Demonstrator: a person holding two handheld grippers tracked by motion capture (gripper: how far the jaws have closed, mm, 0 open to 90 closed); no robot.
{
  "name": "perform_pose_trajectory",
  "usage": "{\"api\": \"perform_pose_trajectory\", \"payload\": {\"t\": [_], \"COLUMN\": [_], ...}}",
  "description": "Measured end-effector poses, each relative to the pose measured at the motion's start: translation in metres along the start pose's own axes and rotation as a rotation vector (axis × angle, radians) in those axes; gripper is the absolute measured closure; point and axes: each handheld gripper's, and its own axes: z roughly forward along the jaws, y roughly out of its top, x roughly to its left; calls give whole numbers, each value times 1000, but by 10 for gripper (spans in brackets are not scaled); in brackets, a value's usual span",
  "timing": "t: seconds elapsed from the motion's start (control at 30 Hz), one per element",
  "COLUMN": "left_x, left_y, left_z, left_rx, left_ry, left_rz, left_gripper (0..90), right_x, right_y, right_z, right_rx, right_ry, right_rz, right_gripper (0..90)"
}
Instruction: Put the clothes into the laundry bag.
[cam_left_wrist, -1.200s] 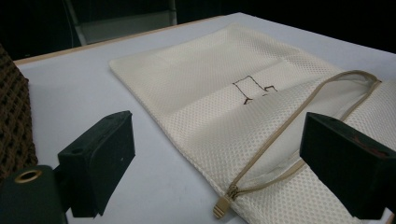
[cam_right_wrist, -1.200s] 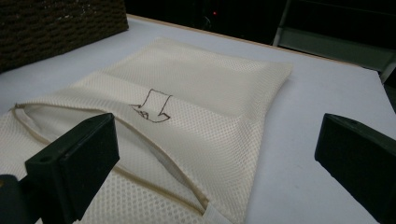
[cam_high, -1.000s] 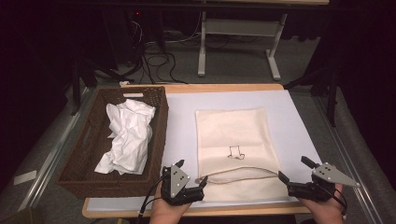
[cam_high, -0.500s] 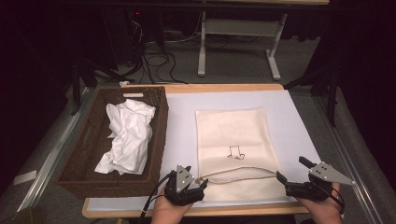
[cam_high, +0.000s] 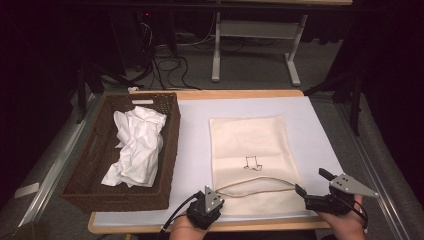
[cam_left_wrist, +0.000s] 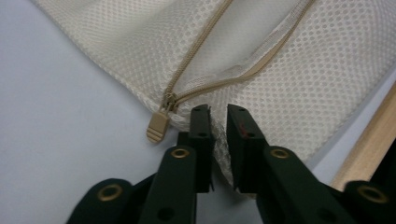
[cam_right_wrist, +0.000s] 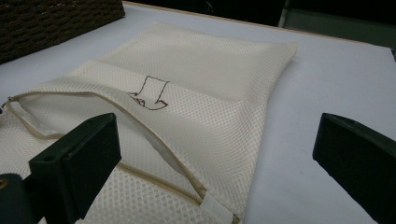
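Cream mesh zip bag (cam_high: 250, 155) lies flat on the tabletop (cam_high: 195, 130), its long axis running away from the person; left gripper (cam_left_wrist: 218, 116) jaws have just been closing on its near-left corner, right gripper (cam_high: 312, 185) jaws apart beside its near-right corner.

The room is dark. Grey carpet (cam_high: 260, 65) lies beyond the table (cam_high: 240, 94); at twelve o'clock, white desk legs (cam_high: 216, 55) and tangled cables (cam_high: 170, 55).
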Motion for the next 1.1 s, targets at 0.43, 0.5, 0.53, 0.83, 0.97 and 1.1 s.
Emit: {"api": "perform_pose_trajectory", "payload": {"t": [0.43, 0.5, 0.53, 0.83, 0.97, 1.1], "left_x": [42, 40, 39, 34, 33, 33], "left_y": [0, 1, 2, 8, 7, 7], "left_z": [-4, -5, -7, -27, -30, -31], "left_rx": [-17, -28, -42, -185, -187, -184], "left_ry": [199, 184, 173, 12, -42, -54], "left_rz": [-97, -93, -92, -97, -101, -103], "left_gripper": [782, 690, 643, 441, 427, 424], "right_x": [-1, -1, -1, -1, -4, -17], "right_y": [-1, -1, -1, -1, 10, 27], "right_z": [2, 2, 2, 13, 35, 74], "right_rx": [11, 12, 12, 26, 77, 158], "right_ry": [10, 11, 13, 20, -1, -17], "right_rz": [3, 4, 7, 18, -15, -17], "right_gripper": [27, 28, 29, 49, 81, 184]}}
